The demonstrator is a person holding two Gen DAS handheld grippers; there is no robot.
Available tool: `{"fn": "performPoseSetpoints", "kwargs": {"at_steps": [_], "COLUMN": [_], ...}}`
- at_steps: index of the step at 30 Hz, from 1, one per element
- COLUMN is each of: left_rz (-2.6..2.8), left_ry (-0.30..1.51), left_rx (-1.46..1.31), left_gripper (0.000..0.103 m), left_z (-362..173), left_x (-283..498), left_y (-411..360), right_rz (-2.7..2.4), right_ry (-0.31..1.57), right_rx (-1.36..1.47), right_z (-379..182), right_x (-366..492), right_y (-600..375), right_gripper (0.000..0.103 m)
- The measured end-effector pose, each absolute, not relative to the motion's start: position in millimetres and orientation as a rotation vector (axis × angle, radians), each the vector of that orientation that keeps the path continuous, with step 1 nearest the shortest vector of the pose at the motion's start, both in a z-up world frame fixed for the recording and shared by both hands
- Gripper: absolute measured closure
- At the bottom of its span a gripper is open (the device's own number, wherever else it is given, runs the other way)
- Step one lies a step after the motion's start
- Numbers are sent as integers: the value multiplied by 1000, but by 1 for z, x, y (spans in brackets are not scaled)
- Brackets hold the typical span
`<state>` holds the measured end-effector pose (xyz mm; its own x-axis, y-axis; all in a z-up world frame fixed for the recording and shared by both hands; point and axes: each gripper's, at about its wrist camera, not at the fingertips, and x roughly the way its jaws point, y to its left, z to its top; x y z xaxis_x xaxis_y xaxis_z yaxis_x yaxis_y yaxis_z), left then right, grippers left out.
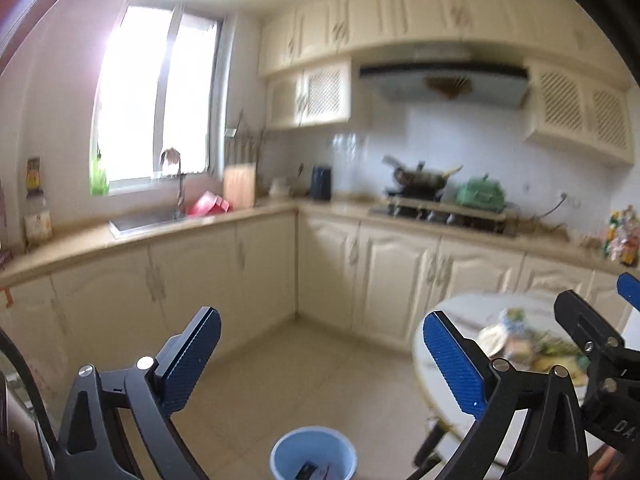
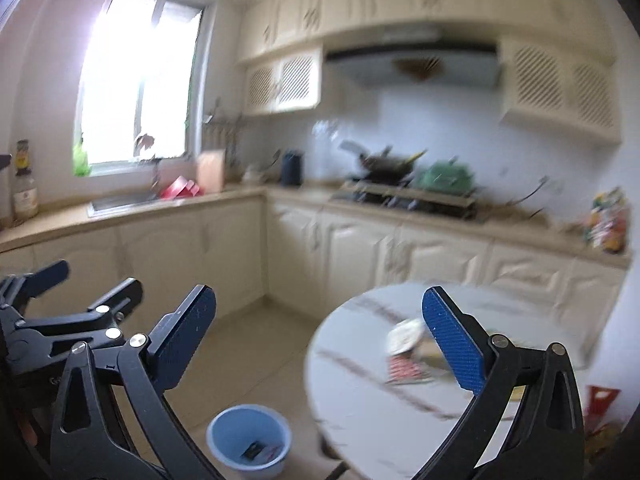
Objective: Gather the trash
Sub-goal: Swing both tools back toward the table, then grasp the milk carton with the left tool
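Both views are blurred. A light blue bin (image 1: 280,456) (image 2: 224,436) stands on the tiled floor left of a round white marble table (image 1: 460,312) (image 2: 360,384). Some packets (image 2: 260,450) lie inside the bin. On the table lie a white round lid (image 2: 404,336), a red patterned wrapper (image 2: 406,370) and a heap of crumpled wrappers (image 1: 520,336). My left gripper (image 1: 322,320) is open and empty, in the air above the bin. My right gripper (image 2: 318,296) is open and empty too, near the table's left edge. Each gripper shows at the other view's edge (image 1: 592,344) (image 2: 60,308).
Cream cabinets run along the back under an L-shaped counter. On the counter are a sink (image 1: 144,220), a stove with a wok (image 1: 420,178), a green bag (image 1: 480,194) and a colourful packet (image 2: 606,220). Something red (image 2: 600,400) lies low to the right of the table.
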<state>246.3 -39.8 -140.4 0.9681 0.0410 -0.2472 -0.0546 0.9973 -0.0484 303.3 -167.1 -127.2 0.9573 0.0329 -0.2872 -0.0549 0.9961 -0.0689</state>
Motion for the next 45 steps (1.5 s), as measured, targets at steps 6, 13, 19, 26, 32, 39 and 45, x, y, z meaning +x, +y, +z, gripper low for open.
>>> {"fn": "performPoseSetpoints", "kwargs": {"at_steps": [6,13,19,26,32,39,45], "left_rz": [17,10,-14,-17,-28,-115,-200], "left_ry": [133,49,32,41,116,302,486], "left_rx": [-31,-30,-20,-6,16,56,90], "left_gripper": [1,1,1,1,1,1,1], "left_z": [-145,-204,-220,-215,-201,-211,-229], "left_x": [168,71,22,33,101,185,264], "left_y": [-76,-80,-76,-77,-101,-148,-194], "right_rz": [-18,-60,-88,-134,-199,-315,-408], "right_ry": [195,125,102,104,150,274,405], "right_rx": [-57,-40,-26,6,31,80,136], "right_z": [-91,-71,-64,-65,-81,-118,-160], "right_x": [248,199,174,172,187,220,253], "right_y": [-197,-219,-239,-266,-298,-360,-415], "right_gripper": [0,0,0,0,0,0,0]}}
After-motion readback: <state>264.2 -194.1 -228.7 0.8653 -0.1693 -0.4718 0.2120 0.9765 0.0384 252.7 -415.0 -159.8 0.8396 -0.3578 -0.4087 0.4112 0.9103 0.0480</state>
